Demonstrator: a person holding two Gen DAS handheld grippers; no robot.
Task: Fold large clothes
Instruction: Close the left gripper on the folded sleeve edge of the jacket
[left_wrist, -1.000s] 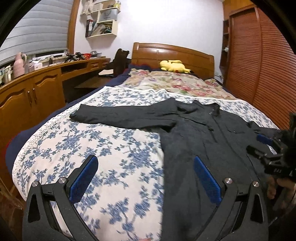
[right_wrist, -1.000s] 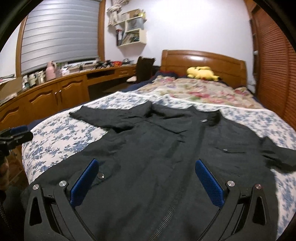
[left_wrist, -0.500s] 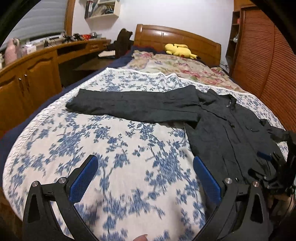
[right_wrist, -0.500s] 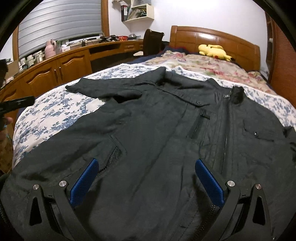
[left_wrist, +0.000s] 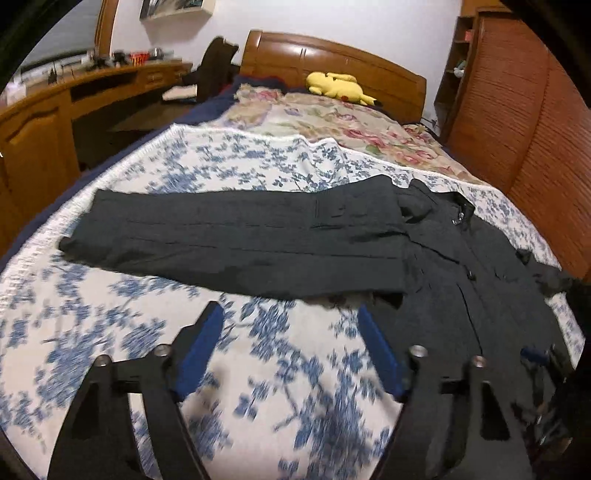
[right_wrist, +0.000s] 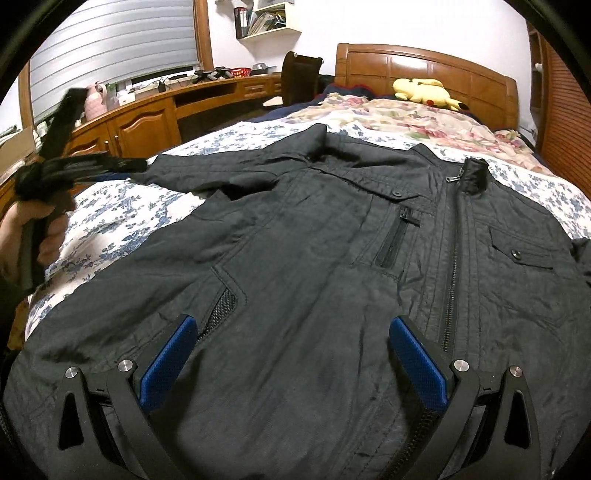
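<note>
A black zip jacket (right_wrist: 332, 240) lies front-up on the blue-flowered bedspread (left_wrist: 110, 332). Its left sleeve (left_wrist: 240, 240) stretches flat across the bed toward the left. My left gripper (left_wrist: 290, 325) hovers low over the bedspread just short of the sleeve's near edge. Its jaws are closing with only bedspread between them. In the right wrist view the left gripper (right_wrist: 122, 164) appears blurred at the sleeve's end, held by a hand (right_wrist: 33, 229). My right gripper (right_wrist: 293, 339) stands open above the jacket's lower front, beside the mesh pocket (right_wrist: 221, 306), with nothing gripped.
A yellow plush toy (left_wrist: 336, 86) lies by the wooden headboard (left_wrist: 332, 55) on a rose-patterned quilt (left_wrist: 332, 122). A long wooden desk with cabinets (right_wrist: 147, 118) runs along the left. Louvred wardrobe doors (left_wrist: 535, 129) stand close on the right.
The left gripper has swept forward and down to the outstretched sleeve, and its jaws have narrowed. The right gripper dropped closer over the jacket's front, then held nearly still.
</note>
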